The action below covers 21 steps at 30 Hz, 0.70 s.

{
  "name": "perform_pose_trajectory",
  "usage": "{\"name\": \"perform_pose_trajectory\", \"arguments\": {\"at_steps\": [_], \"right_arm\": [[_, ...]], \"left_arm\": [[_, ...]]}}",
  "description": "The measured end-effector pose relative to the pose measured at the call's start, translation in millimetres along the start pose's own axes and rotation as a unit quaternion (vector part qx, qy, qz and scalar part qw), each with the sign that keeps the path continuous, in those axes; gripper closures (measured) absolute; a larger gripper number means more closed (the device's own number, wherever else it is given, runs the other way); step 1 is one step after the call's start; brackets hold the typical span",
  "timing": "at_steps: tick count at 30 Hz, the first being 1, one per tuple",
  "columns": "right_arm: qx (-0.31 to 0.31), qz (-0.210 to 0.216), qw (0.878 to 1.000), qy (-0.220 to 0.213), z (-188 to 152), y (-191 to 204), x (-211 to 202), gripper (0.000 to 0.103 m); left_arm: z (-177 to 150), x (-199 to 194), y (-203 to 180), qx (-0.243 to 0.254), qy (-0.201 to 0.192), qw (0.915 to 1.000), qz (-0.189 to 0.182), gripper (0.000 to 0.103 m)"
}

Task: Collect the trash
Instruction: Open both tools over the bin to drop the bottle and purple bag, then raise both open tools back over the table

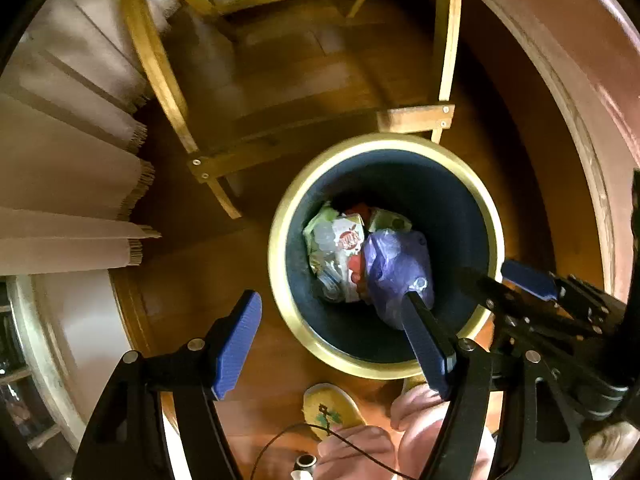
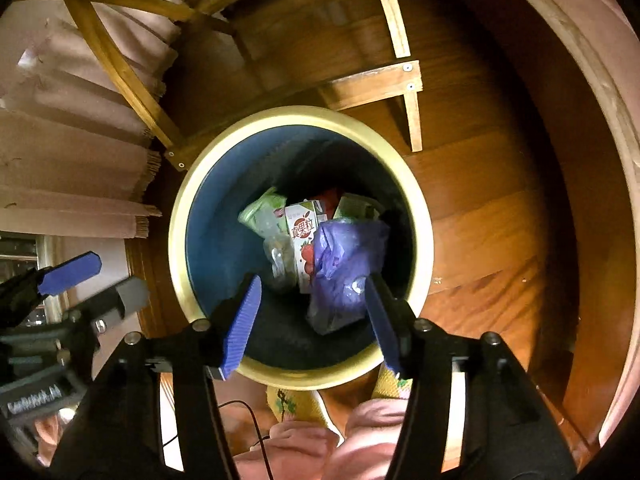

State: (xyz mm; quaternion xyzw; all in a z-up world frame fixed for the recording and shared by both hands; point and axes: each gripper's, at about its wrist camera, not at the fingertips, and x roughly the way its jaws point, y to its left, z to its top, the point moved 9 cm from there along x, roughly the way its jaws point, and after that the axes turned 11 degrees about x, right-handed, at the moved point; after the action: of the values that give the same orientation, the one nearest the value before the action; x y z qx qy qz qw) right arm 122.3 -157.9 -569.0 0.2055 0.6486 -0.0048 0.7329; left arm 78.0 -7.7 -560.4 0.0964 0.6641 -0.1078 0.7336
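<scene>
Looking straight down into a round waste bin [image 2: 180, 248] with a pale gold rim and dark blue inner wall, standing on a wooden floor [image 2: 488, 216] beside the foot of a wooden chair frame [image 2: 372, 84]. Inside, at the bottom: a crumpled purple plastic bag [image 2: 344, 272] lying against a white juice carton [image 2: 303, 236] printed with red fruit and Chinese characters, a clear wrapper [image 2: 280, 260] to its left, green-and-white packets [image 2: 262, 210] behind. Right gripper [image 2: 314, 312] poised above the bin mouth, blue-padded fingers [image 2: 240, 328] spread wide, nothing between them; purple bag seen through the gap, well below. Left gripper [image 1: 332, 344] likewise wide open and empty, right finger over the bin, left finger over bare floor outside the rim. Below the bin, yellow embroidered slippers [image 2: 286, 404] and pink trouser legs [image 2: 320, 452] of the person. Pale fringed curtain folds [image 1: 60, 168] at left.
</scene>
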Motion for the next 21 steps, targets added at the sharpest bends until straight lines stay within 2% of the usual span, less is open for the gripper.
{"name": "perform_pose_trajectory", "arguments": {"at_steps": [6,11,15,18,21], "right_arm": [[0.001,-0.001,1.000,-0.005,-12,6,-47,0.048],[0.004,0.007,1.000,-0.020,-22,20,-117,0.047],[0.009,0.014,0.999,-0.043,-25,35,-184,0.047],[0.010,0.018,0.998,-0.062,-26,51,-234,0.046],[0.007,0.024,0.997,-0.077,-28,66,-276,0.046]], "left_arm": [[-5,-47,4,-0.013,-0.021,0.9996,0.012,0.030],[-14,-112,0,-0.014,-0.038,0.9991,0.011,0.030],[-16,-181,-8,0.001,-0.063,0.9980,0.009,0.030],[-14,-239,-12,0.014,-0.087,0.9961,0.005,0.022],[-14,-292,-14,0.022,-0.112,0.9934,0.003,0.021]]}}
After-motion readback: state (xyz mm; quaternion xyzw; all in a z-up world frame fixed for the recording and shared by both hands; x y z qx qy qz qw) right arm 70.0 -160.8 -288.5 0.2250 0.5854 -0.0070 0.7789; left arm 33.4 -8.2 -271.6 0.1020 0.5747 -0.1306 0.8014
